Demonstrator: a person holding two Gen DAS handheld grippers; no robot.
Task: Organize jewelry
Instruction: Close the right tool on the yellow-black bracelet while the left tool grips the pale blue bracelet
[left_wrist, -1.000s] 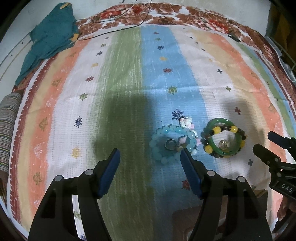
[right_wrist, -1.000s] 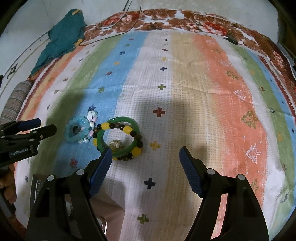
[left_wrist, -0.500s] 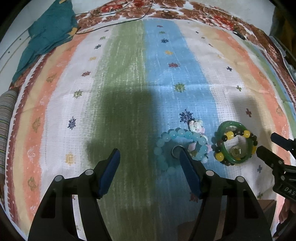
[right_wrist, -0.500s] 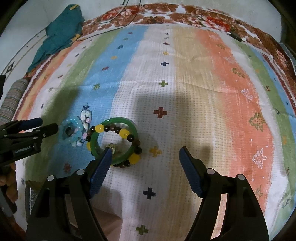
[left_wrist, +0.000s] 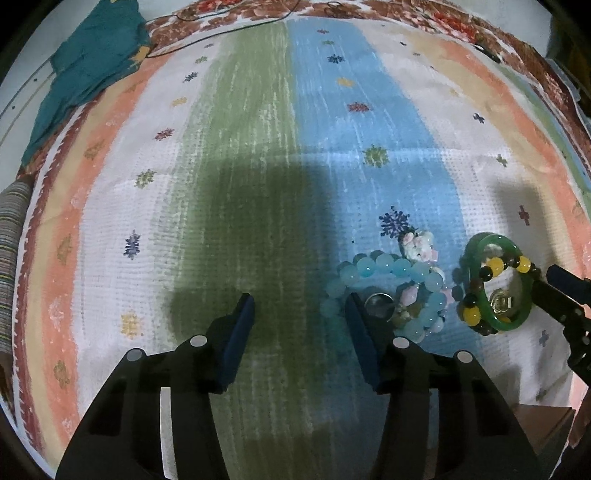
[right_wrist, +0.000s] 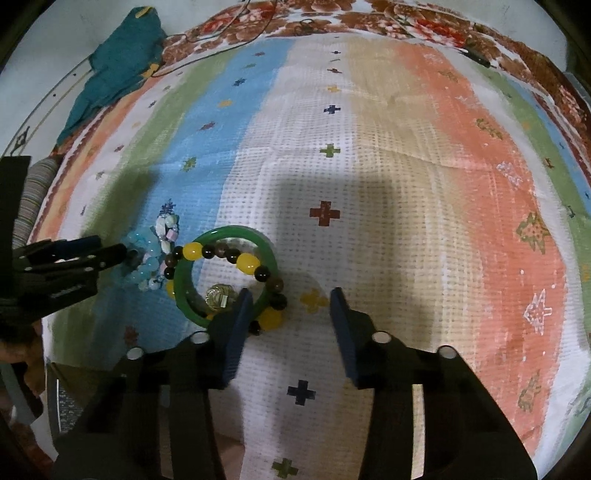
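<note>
Both tools closing on the jewelry pile, nothing gripped yet.
Left tool (left_wrist: 301, 321), half open, straddles the blue bracelet's (left_wrist: 388, 291) rim; right tool (right_wrist: 290, 314), narrower, straddles the bangle's (right_wrist: 225, 273) rim on the cloth (right_wrist: 406, 166), for separate lifts.

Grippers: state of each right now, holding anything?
Left gripper: open, jaws just closing, nothing between them.
Right gripper: open, jaws just closing, nothing held; left finger beside green bangle.

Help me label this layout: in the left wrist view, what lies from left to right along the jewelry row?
Blue bead bracelet → green bangle → right tongs.
</note>
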